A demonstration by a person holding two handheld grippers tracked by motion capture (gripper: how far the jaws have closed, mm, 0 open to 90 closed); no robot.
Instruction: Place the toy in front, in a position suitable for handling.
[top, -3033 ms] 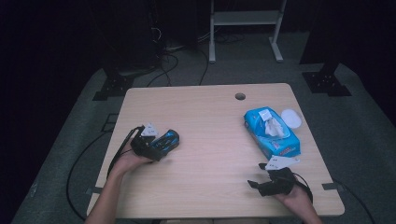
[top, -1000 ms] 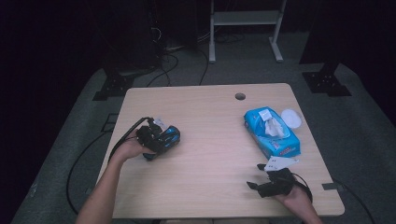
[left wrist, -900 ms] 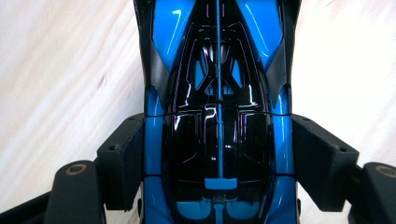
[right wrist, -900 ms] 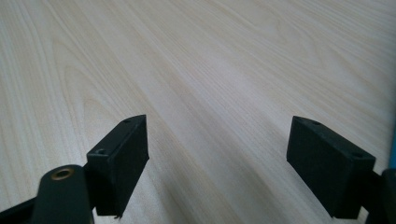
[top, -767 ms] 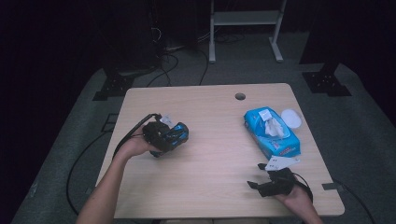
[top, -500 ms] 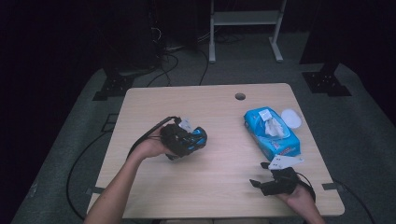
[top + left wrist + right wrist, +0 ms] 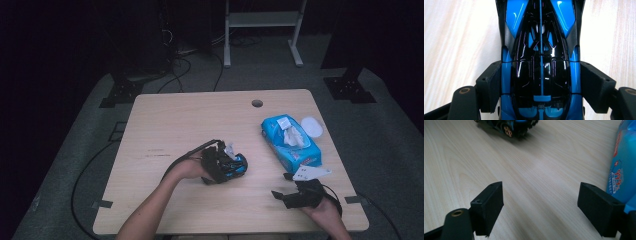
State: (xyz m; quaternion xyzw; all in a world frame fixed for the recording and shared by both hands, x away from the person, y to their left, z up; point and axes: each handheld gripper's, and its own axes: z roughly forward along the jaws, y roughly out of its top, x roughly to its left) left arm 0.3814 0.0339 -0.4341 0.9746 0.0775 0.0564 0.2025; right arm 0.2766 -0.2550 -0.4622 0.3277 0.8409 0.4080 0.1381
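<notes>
A blue and black toy car (image 7: 234, 165) sits on the wooden table (image 7: 170, 125) near its middle. My left gripper (image 7: 226, 167) is shut on it; in the left gripper view both pads press the sides of the toy car (image 7: 541, 62). Near the front right edge my right gripper (image 7: 280, 196) rests low on the table, open, with nothing between its fingers (image 7: 487, 207). In the right gripper view the toy car (image 7: 509, 126) shows far ahead at the top, with bare wood between.
A blue pack of wet wipes (image 7: 291, 142) lies at the right, a white tissue sticking out, with a white round lid (image 7: 311, 126) beside it. The wet wipes pack (image 7: 624, 170) is close to my right gripper's right jaw. A cable hole (image 7: 257, 103) is near the far edge.
My left gripper has carried the toy car from the table's left side rightward to the middle. The right gripper has stayed in place.
</notes>
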